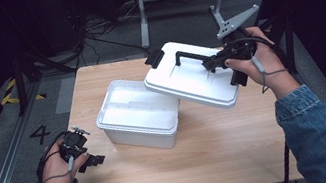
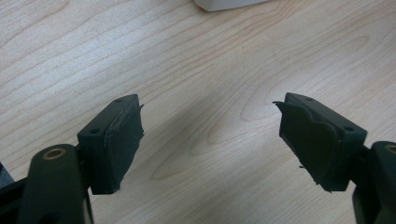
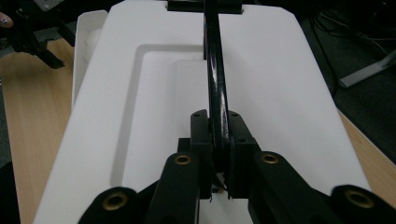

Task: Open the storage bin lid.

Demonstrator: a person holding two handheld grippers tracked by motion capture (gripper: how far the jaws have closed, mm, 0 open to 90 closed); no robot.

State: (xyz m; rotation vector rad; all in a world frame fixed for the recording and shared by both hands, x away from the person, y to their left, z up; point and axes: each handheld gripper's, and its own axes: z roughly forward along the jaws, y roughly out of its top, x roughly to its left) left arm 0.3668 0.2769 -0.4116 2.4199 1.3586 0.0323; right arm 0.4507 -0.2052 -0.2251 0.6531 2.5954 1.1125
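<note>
tilted lid [image 1: 192, 80] overhangs the box [image 1: 137, 115] mouth's right end; left end stays open.

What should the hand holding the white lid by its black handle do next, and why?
Probably carry the lid a little further right and lower it toward the bare table. The right gripper is shut on the lid's black handle, the lid hangs tilted with one edge over the open white box, and the left gripper is open over bare wood.

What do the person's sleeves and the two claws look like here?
Both sleeves are blue denim. The left claw and right claw are black, each trailing a dark cable. The jaws carry black pads and brass-coloured pivot pins. A grey three-cornered plate tops the right one.
</note>
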